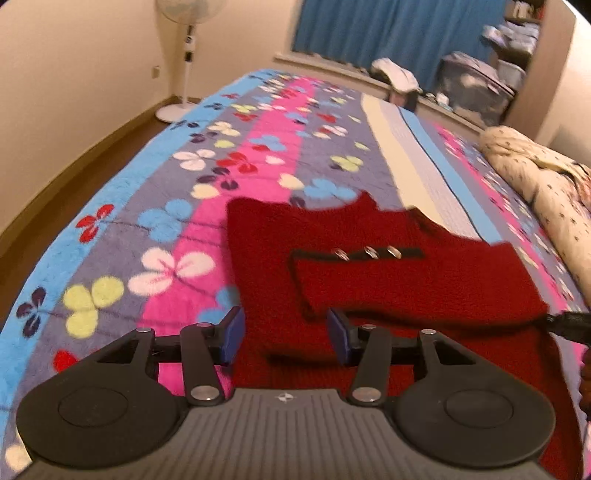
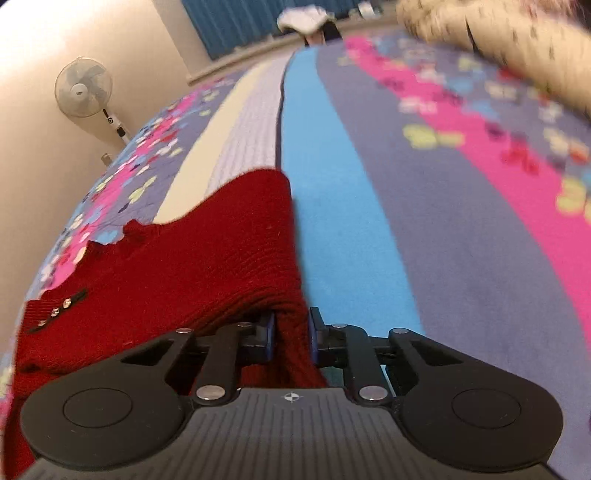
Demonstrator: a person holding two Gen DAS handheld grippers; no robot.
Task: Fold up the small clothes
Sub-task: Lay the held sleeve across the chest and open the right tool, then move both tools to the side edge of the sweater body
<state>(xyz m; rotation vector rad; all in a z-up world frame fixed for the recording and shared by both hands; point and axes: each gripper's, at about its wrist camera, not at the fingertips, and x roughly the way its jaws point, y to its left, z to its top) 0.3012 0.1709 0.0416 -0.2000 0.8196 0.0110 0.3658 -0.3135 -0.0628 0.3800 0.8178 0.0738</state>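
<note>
Left gripper (image 1: 286, 334): fingers spread wide with nothing between them, hovering just over the near part of the red knit sweater (image 1: 388, 266).
Right gripper (image 2: 290, 332): blue pads (image 2: 269, 334) pinched onto a bunched fold of the sweater's edge (image 2: 291, 325); the cloth rises between the two fingers.
Sweater position: spread on the floral fleece blanket (image 1: 166, 206), partly folded, one sleeve (image 1: 406, 284) laid across the body.
Sweater detail: a dark strip with three silver buttons (image 1: 369, 253) sits on the sleeve end; in the right wrist view the same buttons (image 2: 55, 312) show at the far left.
Blanket: stripes of blue, pink and grey-purple with clover shapes, plus a pale cream and light grey band (image 1: 406, 162).
Bedding: a cream patterned duvet (image 1: 535, 173) is bundled along the right side, well apart from the sweater.
Room: a white standing fan (image 1: 184, 55) by the wall and blue curtains (image 1: 388, 33) behind the bed.
</note>
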